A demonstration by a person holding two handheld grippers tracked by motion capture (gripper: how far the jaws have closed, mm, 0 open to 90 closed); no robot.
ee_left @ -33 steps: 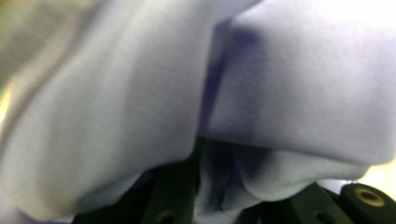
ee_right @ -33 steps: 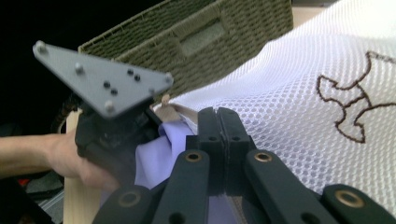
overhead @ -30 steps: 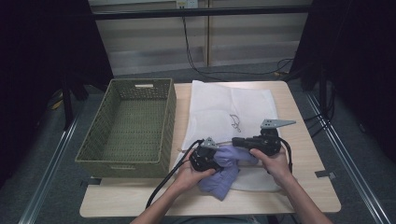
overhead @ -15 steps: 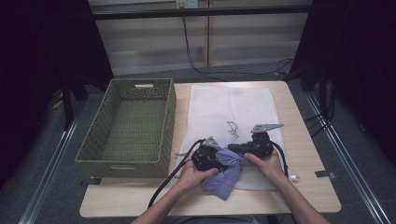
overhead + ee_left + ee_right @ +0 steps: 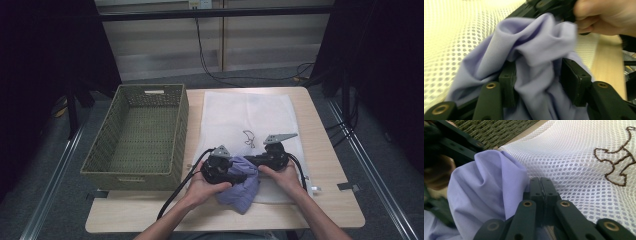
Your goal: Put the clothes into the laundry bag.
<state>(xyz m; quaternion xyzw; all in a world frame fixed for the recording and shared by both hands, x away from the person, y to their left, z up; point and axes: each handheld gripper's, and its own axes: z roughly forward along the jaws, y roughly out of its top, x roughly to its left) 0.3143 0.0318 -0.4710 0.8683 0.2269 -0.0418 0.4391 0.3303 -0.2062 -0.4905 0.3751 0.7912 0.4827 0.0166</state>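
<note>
Your forearms are bare, no sleeves. Each hand carries a black claw: left claw (image 5: 235,176), right claw (image 5: 250,161). Both wear a grey three-cornered plate on top, trail a black cable, and show brass-coloured rivets on dark jaw links.

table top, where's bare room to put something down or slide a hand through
Free: the far half of the white mesh bag beyond its brown cord; the bare wooden table strip along its right edge; inside the green wicker basket. Crowded: the near edge, where both tools meet at the bunched lilac cloth.
</note>
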